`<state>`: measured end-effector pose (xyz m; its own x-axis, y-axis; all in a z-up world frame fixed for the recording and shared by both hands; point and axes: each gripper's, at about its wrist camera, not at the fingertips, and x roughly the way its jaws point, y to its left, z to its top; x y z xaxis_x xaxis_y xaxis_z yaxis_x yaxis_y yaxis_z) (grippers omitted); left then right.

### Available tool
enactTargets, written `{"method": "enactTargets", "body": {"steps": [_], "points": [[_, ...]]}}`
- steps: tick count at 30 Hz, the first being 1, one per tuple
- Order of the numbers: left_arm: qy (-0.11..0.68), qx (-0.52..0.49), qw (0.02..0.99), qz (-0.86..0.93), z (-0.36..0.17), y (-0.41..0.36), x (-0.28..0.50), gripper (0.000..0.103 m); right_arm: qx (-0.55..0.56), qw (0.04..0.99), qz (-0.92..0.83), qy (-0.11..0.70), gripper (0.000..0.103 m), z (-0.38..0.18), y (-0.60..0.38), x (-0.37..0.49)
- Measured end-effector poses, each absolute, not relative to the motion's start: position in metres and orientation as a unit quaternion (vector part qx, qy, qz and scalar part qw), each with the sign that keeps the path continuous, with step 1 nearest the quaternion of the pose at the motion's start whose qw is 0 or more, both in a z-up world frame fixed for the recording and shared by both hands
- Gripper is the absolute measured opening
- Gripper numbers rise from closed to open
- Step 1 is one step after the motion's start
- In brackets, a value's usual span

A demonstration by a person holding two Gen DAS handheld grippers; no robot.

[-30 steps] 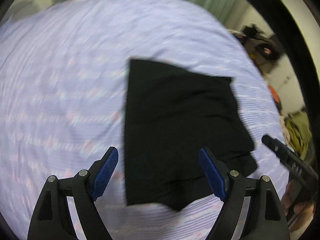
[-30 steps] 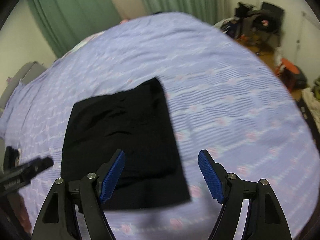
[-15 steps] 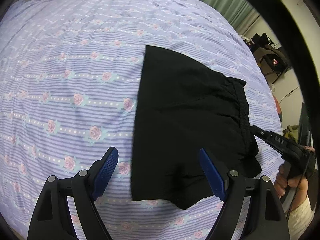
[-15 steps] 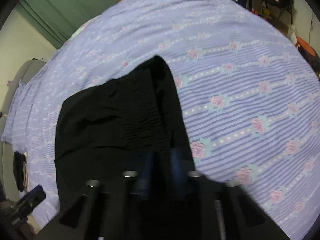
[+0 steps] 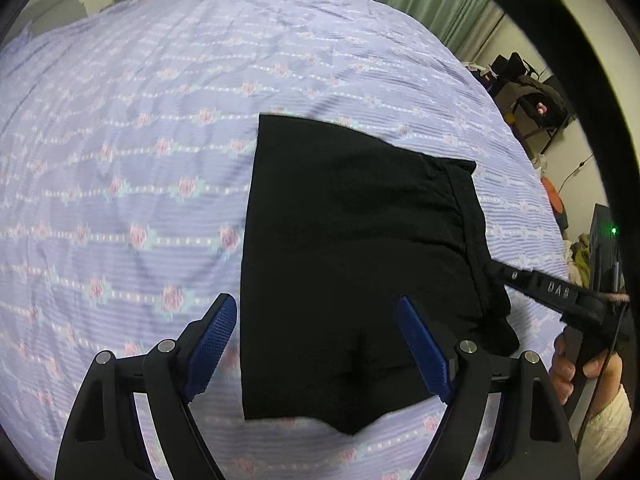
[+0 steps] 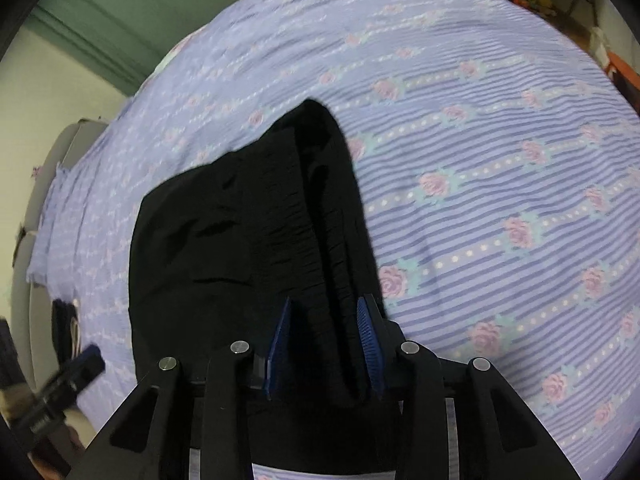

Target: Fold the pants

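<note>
Right claw (image 6: 325,344) pinches black pants' (image 5: 352,264) gathered waistband | left claw (image 5: 318,344) wide open, empty, over near hem | risk: one-sided lift skews fold on bed (image 5: 120,160)

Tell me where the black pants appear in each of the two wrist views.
Left wrist view: black pants lie centre, between the open left gripper fingers.
Right wrist view: black pants lie centre-left, waistband clamped in the right gripper.
Shared landmark: the rose-striped bedsheet.
</note>
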<state>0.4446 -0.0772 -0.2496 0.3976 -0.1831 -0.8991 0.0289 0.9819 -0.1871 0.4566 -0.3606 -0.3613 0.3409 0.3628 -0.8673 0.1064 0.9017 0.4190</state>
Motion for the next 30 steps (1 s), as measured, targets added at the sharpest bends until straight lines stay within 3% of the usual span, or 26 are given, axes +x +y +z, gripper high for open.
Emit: {"method": "enactTargets", "body": {"steps": [8, 10, 11, 17, 21, 23, 25, 27, 30], "points": [[0.540, -0.076, 0.836, -0.066, -0.237, -0.081, 0.454, 0.083, 0.194, 0.795, 0.135, 0.558, 0.035, -0.344, -0.348, 0.458], [0.540, -0.073, 0.836, -0.066, -0.237, -0.082, 0.453, 0.083, 0.185, 0.797, 0.139, 0.557, 0.028, -0.341, -0.345, 0.459], [0.541, -0.068, 0.835, -0.066, -0.236, -0.083, 0.452, 0.083, 0.177, 0.800, 0.135, 0.558, 0.011, -0.341, -0.344, 0.461], [0.539, -0.059, 0.837, -0.072, -0.229, -0.087, 0.450, 0.083, 0.120, 0.827, 0.096, 0.540, 0.007, -0.319, -0.348, 0.448], [0.538, -0.045, 0.839, -0.071, -0.227, -0.089, 0.448, 0.083, 0.098, 0.812, 0.072, 0.571, 0.007, -0.337, -0.358, 0.453], [0.537, -0.038, 0.839, -0.070, -0.225, -0.087, 0.445, 0.083, 0.097, 0.804, 0.057, 0.584, 0.011, -0.347, -0.363, 0.454], [0.536, -0.023, 0.842, -0.062, -0.224, -0.083, 0.442, 0.083, 0.076, 0.803, 0.026, 0.590, 0.022, -0.349, -0.361, 0.453], [0.533, -0.012, 0.844, -0.055, -0.224, -0.078, 0.438, 0.083, 0.041, 0.811, -0.021, 0.583, 0.059, -0.342, -0.358, 0.446], [0.529, -0.002, 0.847, -0.054, -0.222, -0.064, 0.429, 0.083, 0.027, 0.837, -0.076, 0.540, 0.065, -0.311, -0.351, 0.416]]}}
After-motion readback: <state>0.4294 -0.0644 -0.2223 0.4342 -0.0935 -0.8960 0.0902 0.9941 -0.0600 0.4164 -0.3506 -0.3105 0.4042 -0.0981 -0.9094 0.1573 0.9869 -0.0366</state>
